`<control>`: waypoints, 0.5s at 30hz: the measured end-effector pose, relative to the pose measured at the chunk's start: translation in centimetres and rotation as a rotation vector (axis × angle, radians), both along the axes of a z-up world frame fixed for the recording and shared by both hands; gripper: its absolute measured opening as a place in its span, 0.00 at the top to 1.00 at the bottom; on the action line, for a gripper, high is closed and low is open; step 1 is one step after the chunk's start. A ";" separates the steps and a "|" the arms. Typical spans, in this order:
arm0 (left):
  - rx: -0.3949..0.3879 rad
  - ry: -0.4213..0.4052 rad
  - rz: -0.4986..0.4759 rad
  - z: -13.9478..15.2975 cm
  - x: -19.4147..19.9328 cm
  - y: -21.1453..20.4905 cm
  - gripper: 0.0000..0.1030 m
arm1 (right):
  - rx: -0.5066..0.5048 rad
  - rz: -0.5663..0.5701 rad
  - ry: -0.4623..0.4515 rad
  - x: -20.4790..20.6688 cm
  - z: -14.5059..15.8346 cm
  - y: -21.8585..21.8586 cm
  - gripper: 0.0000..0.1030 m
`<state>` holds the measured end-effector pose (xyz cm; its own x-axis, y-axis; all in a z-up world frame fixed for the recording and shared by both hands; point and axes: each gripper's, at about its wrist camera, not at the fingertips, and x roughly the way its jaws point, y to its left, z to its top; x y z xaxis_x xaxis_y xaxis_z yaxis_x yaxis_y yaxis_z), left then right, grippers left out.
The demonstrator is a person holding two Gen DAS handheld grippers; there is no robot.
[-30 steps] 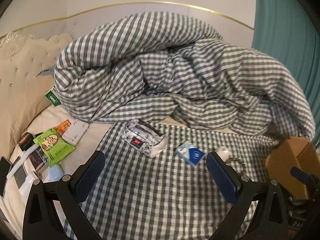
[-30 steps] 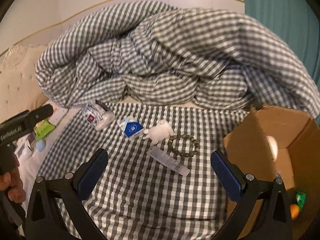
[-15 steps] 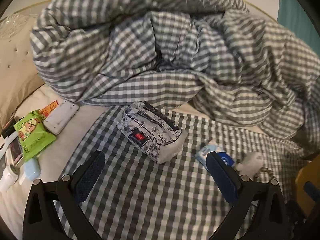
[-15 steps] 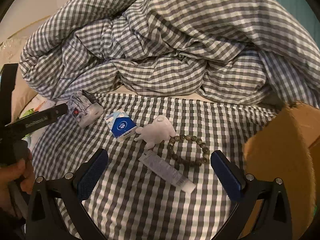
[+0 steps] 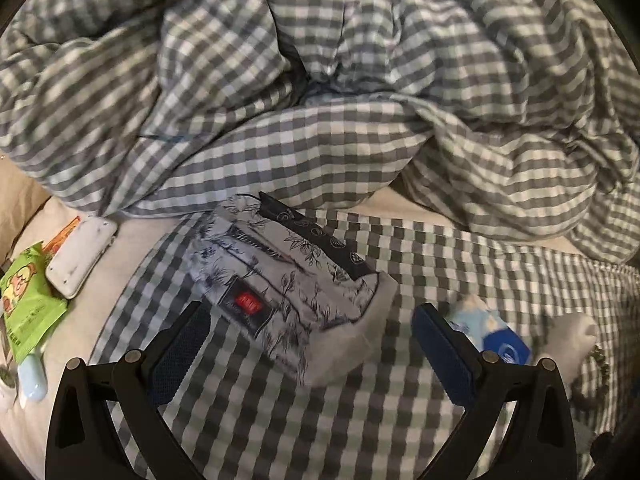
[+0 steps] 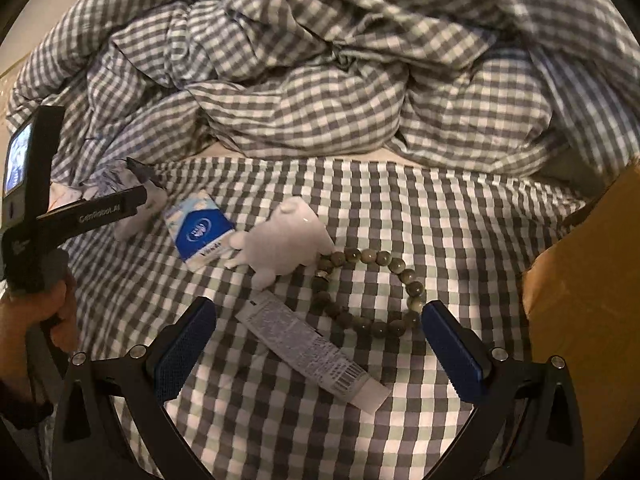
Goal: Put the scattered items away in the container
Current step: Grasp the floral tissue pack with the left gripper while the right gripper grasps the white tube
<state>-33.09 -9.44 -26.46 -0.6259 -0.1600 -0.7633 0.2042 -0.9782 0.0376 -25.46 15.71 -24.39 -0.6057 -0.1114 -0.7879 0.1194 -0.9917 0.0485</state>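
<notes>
Far left in the left wrist view, a few bits sit on the bare cream part of the bed (image 5: 100,332): a green snack packet (image 5: 28,304), a white case (image 5: 80,256) just beside it, and a pale blue tube (image 5: 32,376) below the packet. Moving right, the floral tissue pack (image 5: 292,296) lies tilted on the checked sheet (image 5: 320,420), right in front of the left gripper (image 5: 312,344). Its fingers are spread wide with nothing between the pads, and the pack sits just ahead of the gap. To the right of the right finger there's a blue-and-white tissue packet (image 5: 492,336) and then a white figurine (image 5: 568,340), partly hidden. The big rumpled checked duvet (image 5: 320,100) fills everything behind.

In the right wrist view, a hand (image 6: 36,320) at the left edge holds the other gripper's handle. Next comes the same blue-and-white tissue packet (image 6: 200,228), then the white figurine (image 6: 284,236) touching it. The bead bracelet (image 6: 372,288) sits against the figurine's right side, and a small grey tube (image 6: 312,356) lies diagonally below. The right gripper (image 6: 320,352) is also wide open and empty, with the tube and the bracelet's lower edge between its fingers. The cardboard box (image 6: 584,320) is at the far right edge, so the scattered items aren't in it.
</notes>
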 end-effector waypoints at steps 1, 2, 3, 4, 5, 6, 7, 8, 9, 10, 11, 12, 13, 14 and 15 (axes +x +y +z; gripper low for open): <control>-0.006 -0.005 0.003 -0.3 -0.4 0.0 0.00 | -0.002 0.000 -0.005 -0.2 -0.3 0.0 0.00; -0.011 -0.009 0.004 -0.6 -0.7 0.0 0.00 | -0.003 0.002 -0.007 -0.3 -0.5 0.0 0.00; -0.014 -0.014 0.007 -0.9 -1.1 -0.1 0.00 | -0.003 0.004 -0.008 -0.4 -0.6 0.0 0.00; -0.014 -0.016 0.011 -1.2 -1.4 -0.2 0.00 | -0.002 0.006 -0.008 -0.4 -0.8 0.0 0.00; -0.010 -0.018 0.016 -1.6 -1.6 -0.4 0.00 | -0.001 0.009 -0.010 -0.5 -0.9 -0.1 0.00; -0.004 -0.020 0.018 -1.8 -1.8 -0.5 0.02 | 0.000 0.011 -0.012 -0.6 -1.1 -0.2 0.00; 0.001 -0.026 0.016 -2.0 -2.0 -0.5 0.07 | 0.000 0.013 -0.015 -0.6 -1.3 -0.3 0.00; 0.002 -0.031 0.011 -2.2 -2.1 -0.4 0.10 | 0.000 0.015 -0.017 -0.7 -1.4 -0.3 0.00; 0.001 -0.038 0.004 -2.5 -2.2 -0.3 0.15 | 0.000 0.015 -0.018 -0.8 -1.5 -0.4 0.00; -0.001 -0.041 -0.001 -2.6 -2.3 -0.2 0.18 | -0.001 0.016 -0.019 -0.8 -1.6 -0.3 0.00; -0.007 -0.040 -0.007 -2.7 -2.3 0.0 0.19 | -0.003 0.017 -0.020 -0.9 -1.7 -0.3 0.00; -0.010 -0.038 -0.012 -2.8 -2.3 0.2 0.25 | -0.004 0.018 -0.022 -0.9 -1.8 -0.3 0.00; -0.009 -0.036 -0.020 -2.8 -2.2 0.3 0.32 | -0.004 0.019 -0.025 -1.0 -2.0 -0.3 0.00; -0.007 -0.032 -0.031 -2.8 -2.2 0.4 0.36 | -0.005 0.022 -0.029 -1.1 -2.1 -0.4 0.00; -0.011 -0.027 -0.043 -2.7 -2.1 0.7 0.46 | -0.005 0.025 -0.032 -1.2 -2.2 -0.4 0.00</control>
<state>-35.23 -8.78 -29.17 -0.6113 -0.1422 -0.7785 0.1611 -0.9855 0.0535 -26.61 15.34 -26.62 -0.5769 -0.1302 -0.8064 0.1419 -0.9882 0.0580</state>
